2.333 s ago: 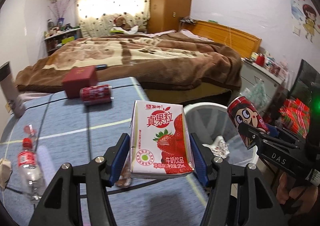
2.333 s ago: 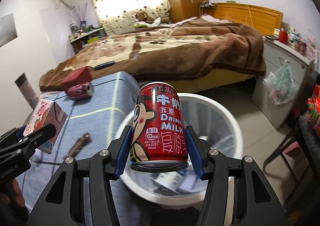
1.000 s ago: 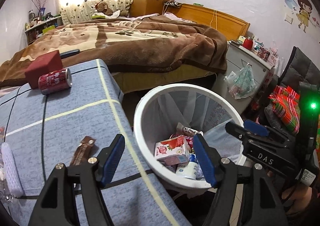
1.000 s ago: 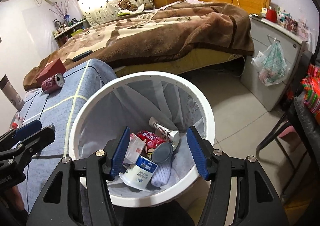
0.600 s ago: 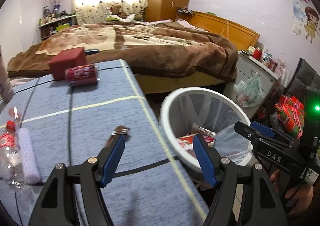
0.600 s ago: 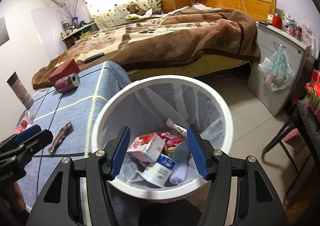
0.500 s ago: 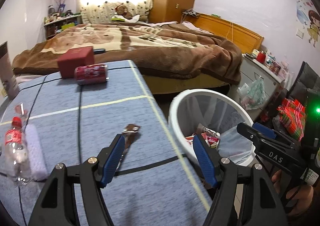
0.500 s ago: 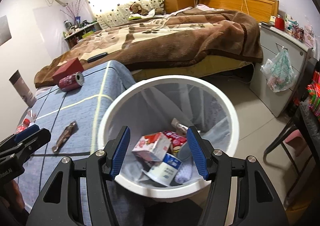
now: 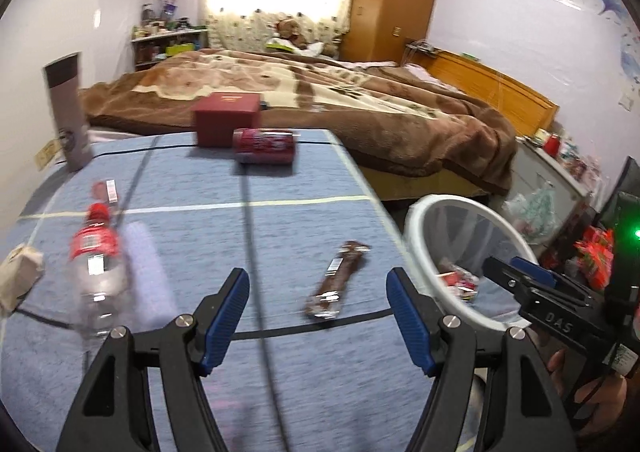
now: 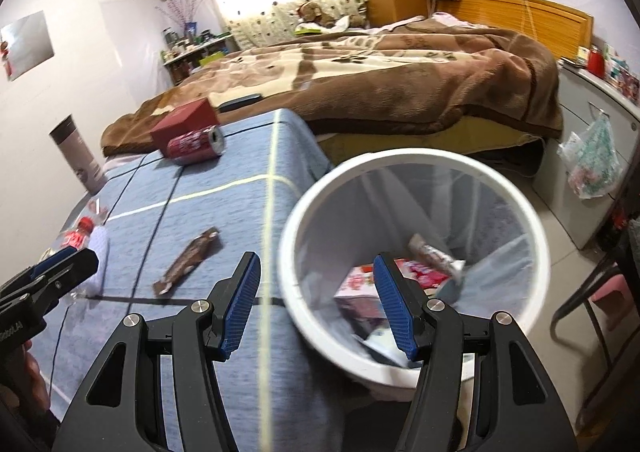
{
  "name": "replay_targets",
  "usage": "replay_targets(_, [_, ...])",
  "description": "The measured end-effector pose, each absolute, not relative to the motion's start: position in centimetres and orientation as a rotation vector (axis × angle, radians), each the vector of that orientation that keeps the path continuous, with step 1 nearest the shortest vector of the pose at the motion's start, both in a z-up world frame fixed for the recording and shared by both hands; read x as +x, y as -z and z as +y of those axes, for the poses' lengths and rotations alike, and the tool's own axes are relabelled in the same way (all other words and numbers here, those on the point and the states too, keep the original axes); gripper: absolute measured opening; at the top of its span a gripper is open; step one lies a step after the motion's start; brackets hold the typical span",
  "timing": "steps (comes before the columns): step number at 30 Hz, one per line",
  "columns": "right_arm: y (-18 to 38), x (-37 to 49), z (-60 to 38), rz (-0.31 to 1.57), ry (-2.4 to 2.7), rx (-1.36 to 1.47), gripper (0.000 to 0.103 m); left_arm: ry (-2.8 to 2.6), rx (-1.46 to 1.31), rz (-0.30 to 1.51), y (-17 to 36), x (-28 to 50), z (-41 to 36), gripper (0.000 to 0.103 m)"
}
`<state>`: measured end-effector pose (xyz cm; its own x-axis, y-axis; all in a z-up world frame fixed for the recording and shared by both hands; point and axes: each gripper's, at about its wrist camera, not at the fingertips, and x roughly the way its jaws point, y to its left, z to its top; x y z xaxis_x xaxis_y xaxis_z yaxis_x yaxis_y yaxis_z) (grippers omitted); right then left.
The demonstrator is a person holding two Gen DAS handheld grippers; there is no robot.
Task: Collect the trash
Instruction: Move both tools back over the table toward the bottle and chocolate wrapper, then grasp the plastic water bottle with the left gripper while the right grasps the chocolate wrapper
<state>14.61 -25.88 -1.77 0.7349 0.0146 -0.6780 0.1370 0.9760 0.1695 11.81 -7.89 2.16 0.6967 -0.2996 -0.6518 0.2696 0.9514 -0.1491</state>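
My left gripper (image 9: 318,308) is open and empty above the blue tablecloth (image 9: 280,392). A brown snack wrapper (image 9: 338,278) lies just beyond its fingers, near the table's right edge. A plastic bottle (image 9: 96,272) with a red label lies to the left, and a red can (image 9: 264,145) lies on its side at the far end. My right gripper (image 10: 316,300) is open and empty, straddling the near rim of the white bin (image 10: 400,161). The bin holds a milk carton (image 10: 360,288), a red can and wrappers. The wrapper (image 10: 188,260) and the can (image 10: 196,145) also show on the table in the right wrist view.
A dark red box (image 9: 226,123) stands behind the can, a tall grey tube (image 9: 68,111) at the table's far left, a crumpled paper (image 9: 18,278) at its left edge. A bed with a brown blanket (image 9: 360,99) lies beyond. A cabinet with a hanging plastic bag (image 10: 592,159) is right of the bin.
Both grippers dropped the milk carton and the red can into the bin, then swung left, away from the bin toward the table. The left one now faces the snack wrapper.
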Motion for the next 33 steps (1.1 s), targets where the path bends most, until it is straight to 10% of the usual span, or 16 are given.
replay_targets(33, [5.4, 21.8, -14.6, 0.944, -0.076, 0.102, 0.055, 0.038, -0.157, 0.779, 0.6, 14.0, 7.0, 0.078])
